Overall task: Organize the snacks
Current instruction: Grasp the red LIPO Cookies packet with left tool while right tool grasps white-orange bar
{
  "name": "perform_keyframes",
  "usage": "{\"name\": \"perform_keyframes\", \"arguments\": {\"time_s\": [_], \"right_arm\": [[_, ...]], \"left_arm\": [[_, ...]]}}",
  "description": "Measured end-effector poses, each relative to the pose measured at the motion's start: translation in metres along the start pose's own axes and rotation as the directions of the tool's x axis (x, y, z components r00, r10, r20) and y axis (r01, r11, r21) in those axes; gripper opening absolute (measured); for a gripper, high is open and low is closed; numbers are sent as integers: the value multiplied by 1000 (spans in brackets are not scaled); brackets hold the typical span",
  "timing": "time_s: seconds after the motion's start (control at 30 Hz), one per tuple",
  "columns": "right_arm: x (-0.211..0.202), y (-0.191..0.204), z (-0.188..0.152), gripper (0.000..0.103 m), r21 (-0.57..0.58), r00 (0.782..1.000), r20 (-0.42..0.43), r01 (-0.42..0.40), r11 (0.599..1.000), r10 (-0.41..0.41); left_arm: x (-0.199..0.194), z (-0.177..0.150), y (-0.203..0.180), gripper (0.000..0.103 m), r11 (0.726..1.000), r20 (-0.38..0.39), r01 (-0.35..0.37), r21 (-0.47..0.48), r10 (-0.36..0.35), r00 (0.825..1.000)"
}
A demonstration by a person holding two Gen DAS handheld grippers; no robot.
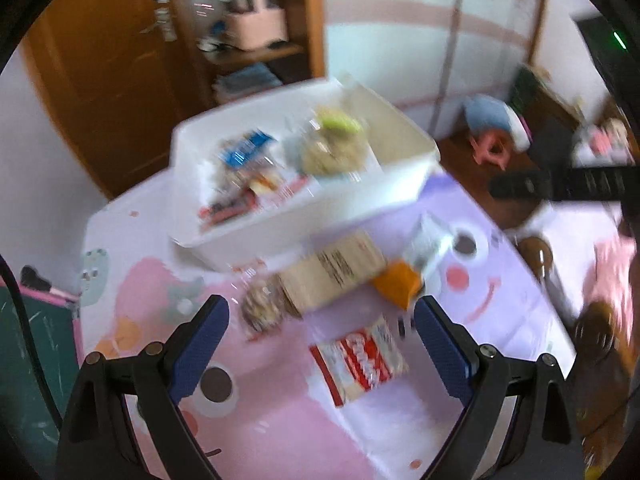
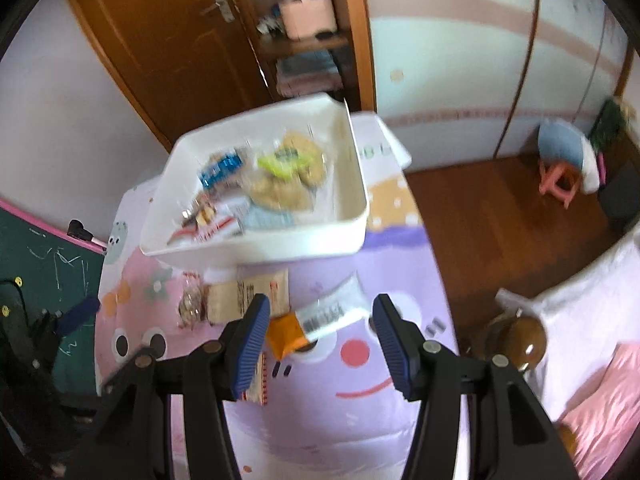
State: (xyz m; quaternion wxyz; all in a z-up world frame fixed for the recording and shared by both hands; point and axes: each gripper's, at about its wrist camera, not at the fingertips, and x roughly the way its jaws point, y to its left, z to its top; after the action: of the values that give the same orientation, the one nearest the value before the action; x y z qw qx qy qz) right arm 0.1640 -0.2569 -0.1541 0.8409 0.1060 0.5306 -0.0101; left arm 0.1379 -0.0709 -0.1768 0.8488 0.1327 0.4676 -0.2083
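Observation:
A white bin [image 1: 394, 194] [image 2: 280, 246] sits at the far side of the table and holds several snack packs. In front of it lie loose snacks: a brown pack [image 1: 332, 272] [image 2: 248, 294], a clear cookie pack [image 1: 262, 308] [image 2: 191, 304], an orange pack [image 1: 398, 282] [image 2: 286, 334], a white pack [image 1: 430, 240] [image 2: 334, 310] and a red-and-white pack [image 1: 360, 358] [image 2: 258, 378]. My left gripper [image 1: 322, 326] is open above the red-and-white pack. My right gripper [image 2: 320, 326] is open above the orange and white packs. Both are empty.
The table wears a pink and purple cartoon cloth [image 1: 280, 420] [image 2: 340, 420]. A green chalkboard [image 2: 44, 264] stands at the left. A wooden door and shelf [image 2: 304, 40] are behind. A bed [image 2: 592, 320] and a pink stool [image 2: 560, 180] are on the right.

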Motion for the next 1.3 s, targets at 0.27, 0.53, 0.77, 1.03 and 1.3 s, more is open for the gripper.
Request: {"name": "perform_keyframes", "arguments": {"time_s": [0.27, 0.53, 0.77, 1.03, 1.3], "right_arm": [[67, -16, -24, 54, 164, 988, -149, -19, 986, 44], [118, -17, -23, 54, 273, 969, -235, -7, 962, 74], [149, -14, -15, 54, 330, 959, -275, 28, 943, 68], [158, 10, -8, 54, 221, 959, -274, 137, 966, -73], [157, 34, -17, 38, 53, 949, -255, 206, 977, -186]], "left_arm": [[52, -34, -26, 93, 967, -122, 84, 241, -56, 991], [99, -46, -35, 93, 929, -216, 117, 351, -42, 976], [121, -41, -32, 93, 929, -256, 171, 329, -87, 963], [142, -28, -17, 93, 967, -337, 221, 128, -167, 927], [139, -30, -9, 93, 966, -387, 256, 46, -219, 896]]}}
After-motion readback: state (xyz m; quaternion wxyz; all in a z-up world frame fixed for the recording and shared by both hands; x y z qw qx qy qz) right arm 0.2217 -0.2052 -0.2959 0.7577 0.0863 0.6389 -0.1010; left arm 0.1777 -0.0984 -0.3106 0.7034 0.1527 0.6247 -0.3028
